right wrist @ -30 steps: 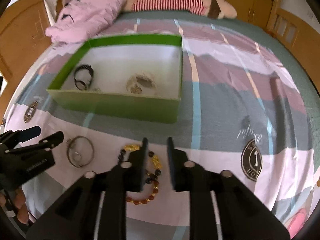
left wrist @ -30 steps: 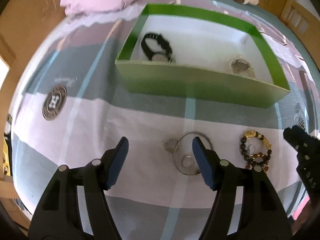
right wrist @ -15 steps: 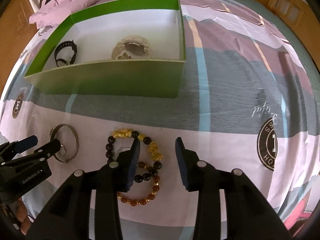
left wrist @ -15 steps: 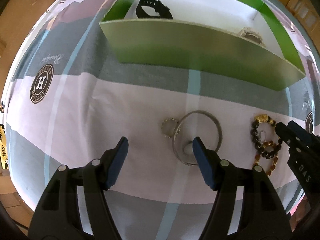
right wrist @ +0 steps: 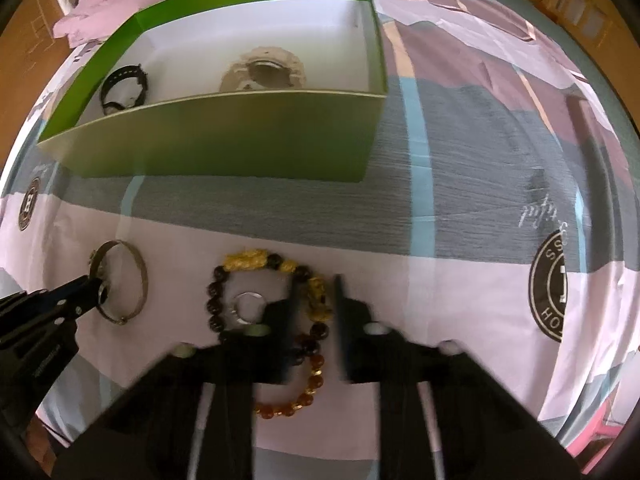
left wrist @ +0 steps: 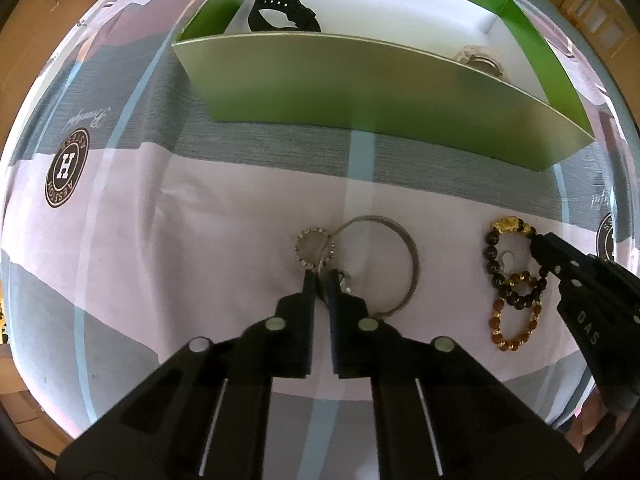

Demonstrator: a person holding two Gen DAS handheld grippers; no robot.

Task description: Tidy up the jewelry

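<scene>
Silver bangle (left wrist: 376, 264): lies flat on the bedspread (left wrist: 224, 240) in front of the green box (left wrist: 360, 88), with no long axis to speak of; a small studded ring (left wrist: 314, 247) touches its left edge.
Bead bracelets (right wrist: 280, 320): a dark-and-gold loop and an amber loop, overlapping and flat, the pair running lengthways toward the camera; a small plain ring (right wrist: 250, 307) sits inside the dark loop.
Left gripper (left wrist: 319, 280): jaws closing, nearly together, tips pinching where the studded ring meets the bangle.
Right gripper (right wrist: 316, 300): jaws closing on the gold beads of the dark bracelet, which sit between its blurred fingers.
Box contents: a black watch (left wrist: 282, 14) at the left, a pale round piece (right wrist: 266, 70) further right.
Around: pink clothing (right wrist: 100, 4) beyond the box; the box's near wall stands between the jewelry and its floor.
Since a second ago: both grippers have dropped closer to the cloth and gone from parted to nearly closed; the jewelry has not shifted.
</scene>
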